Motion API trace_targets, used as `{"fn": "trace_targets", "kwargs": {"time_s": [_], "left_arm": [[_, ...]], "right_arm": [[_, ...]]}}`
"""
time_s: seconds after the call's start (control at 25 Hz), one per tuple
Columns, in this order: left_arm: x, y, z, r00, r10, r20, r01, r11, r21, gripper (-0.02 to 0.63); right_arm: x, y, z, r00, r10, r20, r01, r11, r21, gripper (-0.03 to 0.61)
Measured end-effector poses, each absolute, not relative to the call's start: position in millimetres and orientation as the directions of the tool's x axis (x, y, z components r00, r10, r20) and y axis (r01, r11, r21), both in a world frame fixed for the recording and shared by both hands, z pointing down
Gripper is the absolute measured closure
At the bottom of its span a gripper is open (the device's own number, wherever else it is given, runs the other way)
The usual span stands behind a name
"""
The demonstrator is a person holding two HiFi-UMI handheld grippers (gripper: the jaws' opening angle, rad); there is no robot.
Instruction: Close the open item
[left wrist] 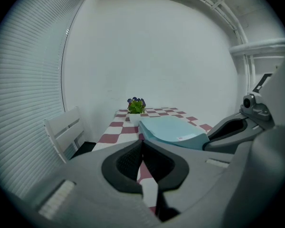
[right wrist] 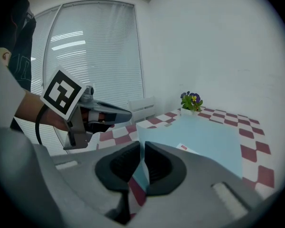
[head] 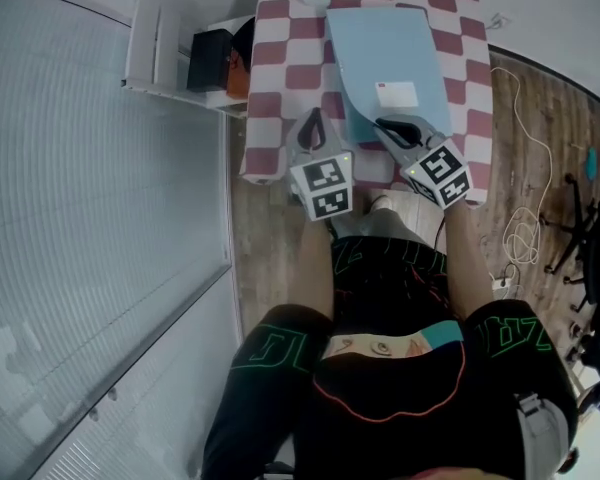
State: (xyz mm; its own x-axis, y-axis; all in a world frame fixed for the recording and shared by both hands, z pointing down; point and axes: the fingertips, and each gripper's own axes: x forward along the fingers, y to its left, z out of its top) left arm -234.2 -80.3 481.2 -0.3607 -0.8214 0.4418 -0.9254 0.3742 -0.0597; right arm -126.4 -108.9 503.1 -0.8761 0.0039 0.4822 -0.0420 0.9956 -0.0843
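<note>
- The right gripper (right wrist: pixel 143 152) has its ribbed black pads a narrow slit apart. A pale-blue edge shows through the slit, and I cannot tell whether the pads touch it.
- The left gripper (left wrist: pixel 142 148) has its dark pads meeting at the tips, with nothing between them. Both grippers have smooth grey shells, and each carries a cube with black-and-white square markers.
- In the head view, the right gripper's tips are at the near edge of the folder (head: pixel 390 53), and the left gripper hovers just beside that edge, to its left.
- The folder is a flat, matte, light-blue slab with a rounded near corner. It lies on the table's near half and bears a small white label (head: pixel 397 94) with a red mark.
- The tablecloth (head: pixel 280 68) is checked in dull red and white squares and hangs over the table's edge.
- A small white pot of purple and yellow flowers (left wrist: pixel 136 107) stands at the far end of the table.
- A white slatted chair (left wrist: pixel 64 129) stands to the left, near the ribbed blinds (head: pixel 80 218).
- The floor (head: pixel 270 238) is made of wood planks.
</note>
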Motion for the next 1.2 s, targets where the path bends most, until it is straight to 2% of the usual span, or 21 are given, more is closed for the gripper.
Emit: {"fn": "trace_targets", "kwargs": {"time_s": [0.48,0.68,0.96,1.08,1.2], "left_arm": [[-248.7,-91.3,519.7,-0.277,-0.809,0.518,-0.943,0.332,0.015,0.606],[-255.6,-101.2,533.3,-0.237,-0.812,0.533,-0.950,0.307,0.047,0.606],[-258.4,-114.4,541.2,-0.179,-0.824,0.538,-0.962,0.262,0.081,0.606],[-262.8,-119.8,539.4,-0.165,-0.831,0.532,-0.965,0.248,0.088,0.606],[-270.4,-124.0,535.8,-0.158,-0.839,0.521,-0.967,0.238,0.091,0.606]], "right_arm": [[-136.6,-95.3,537.7,-0.785,0.056,0.617,-0.005,0.995,-0.096,0.539],[-141.1,-86.3,559.3,-0.697,0.072,0.714,0.052,0.997,-0.051,0.483],[-139.9,-77.2,564.0,-0.619,0.127,0.775,0.122,0.990,-0.065,0.449],[-142.6,-78.4,557.8,-0.655,0.164,0.738,0.082,0.986,-0.147,0.449],[-156.6,-86.6,538.3,-0.762,0.178,0.623,0.017,0.967,-0.256,0.451]]}}
